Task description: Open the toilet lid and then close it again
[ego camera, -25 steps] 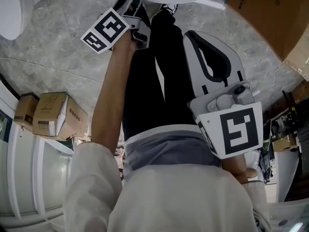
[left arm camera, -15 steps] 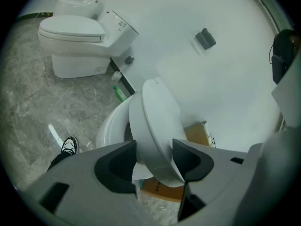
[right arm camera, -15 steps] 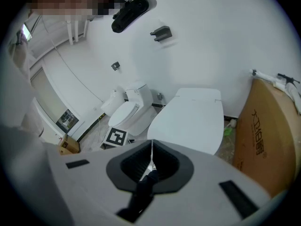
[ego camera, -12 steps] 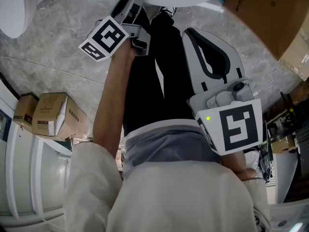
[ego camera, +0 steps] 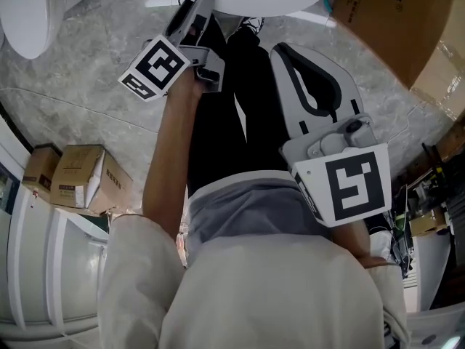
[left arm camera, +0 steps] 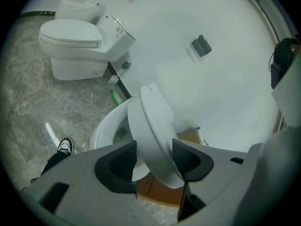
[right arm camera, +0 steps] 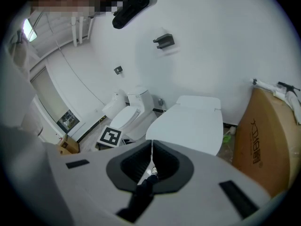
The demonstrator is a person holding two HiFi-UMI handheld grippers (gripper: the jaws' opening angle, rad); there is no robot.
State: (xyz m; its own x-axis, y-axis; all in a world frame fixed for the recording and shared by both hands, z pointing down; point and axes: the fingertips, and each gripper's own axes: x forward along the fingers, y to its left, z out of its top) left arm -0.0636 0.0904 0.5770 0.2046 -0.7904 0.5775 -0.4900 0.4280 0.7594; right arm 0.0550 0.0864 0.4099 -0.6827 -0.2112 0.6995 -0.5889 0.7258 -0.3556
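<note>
The left gripper (left arm camera: 154, 147) pinches the near rim of the half-raised toilet lid (left arm camera: 150, 114), which tilts over the open bowl (left arm camera: 104, 132) just left of its jaws, while the right gripper (right arm camera: 151, 147), pressed together on nothing, faces that lid from farther off, a cardboard box (right arm camera: 263, 140) to its right.

Counting two hand-held grippers here: left hand-held gripper (left arm camera: 154, 155) plus right hand-held gripper (right arm camera: 151, 149). Seeing three toilets (left arm camera: 70, 34), the third peeking out from behind, and only one toilet lid (left arm camera: 153, 121) standing up. Also spotting at least three cardboard boxes (ego camera: 80, 173), one green bottle (left arm camera: 115, 96) and two dark wall fittings (left arm camera: 201, 45).
</note>
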